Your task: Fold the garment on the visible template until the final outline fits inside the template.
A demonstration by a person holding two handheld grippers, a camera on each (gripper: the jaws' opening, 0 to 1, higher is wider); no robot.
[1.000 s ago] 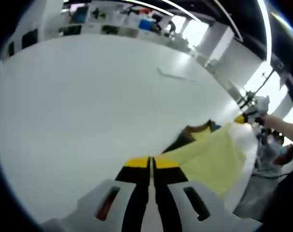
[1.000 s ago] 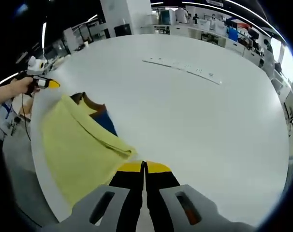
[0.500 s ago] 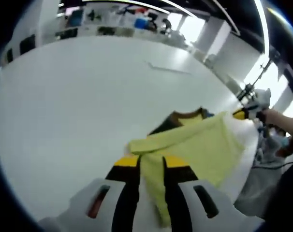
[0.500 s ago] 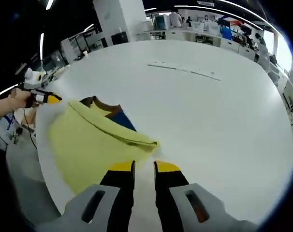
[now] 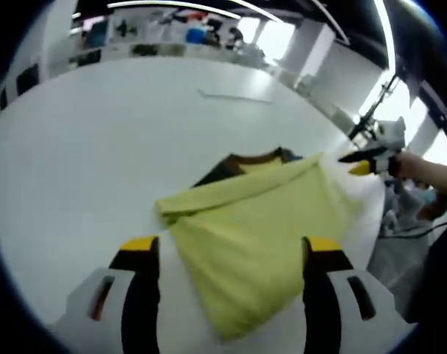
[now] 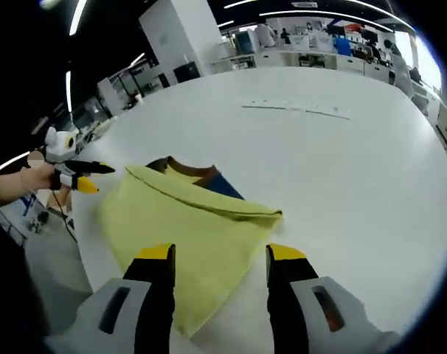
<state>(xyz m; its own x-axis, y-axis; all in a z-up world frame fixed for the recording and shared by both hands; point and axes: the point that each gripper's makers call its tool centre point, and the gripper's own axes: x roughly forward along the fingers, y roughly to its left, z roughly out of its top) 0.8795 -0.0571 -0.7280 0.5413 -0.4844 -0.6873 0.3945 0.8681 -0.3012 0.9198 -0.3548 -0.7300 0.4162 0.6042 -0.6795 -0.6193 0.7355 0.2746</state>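
Yellow garment (image 5: 260, 236) lies folded on white surface (image 5: 83, 147); judged soft, light, limp. Left claw (image 5: 231, 254) and right claw (image 6: 217, 259) spread wide, nothing held; a fold corner is best pinched

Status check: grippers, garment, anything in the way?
Left gripper and right gripper open, holding nothing. Yellow garment lies folded on the white table, dark collar showing. Nothing on the cloth.

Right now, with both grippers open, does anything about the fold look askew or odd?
The yellow garment lies folded on the white table, but unevenly: its brown collar and a dark blue part stick out beyond the folded edge. The free corner tapers to a point near the left gripper. No template outline is visible.
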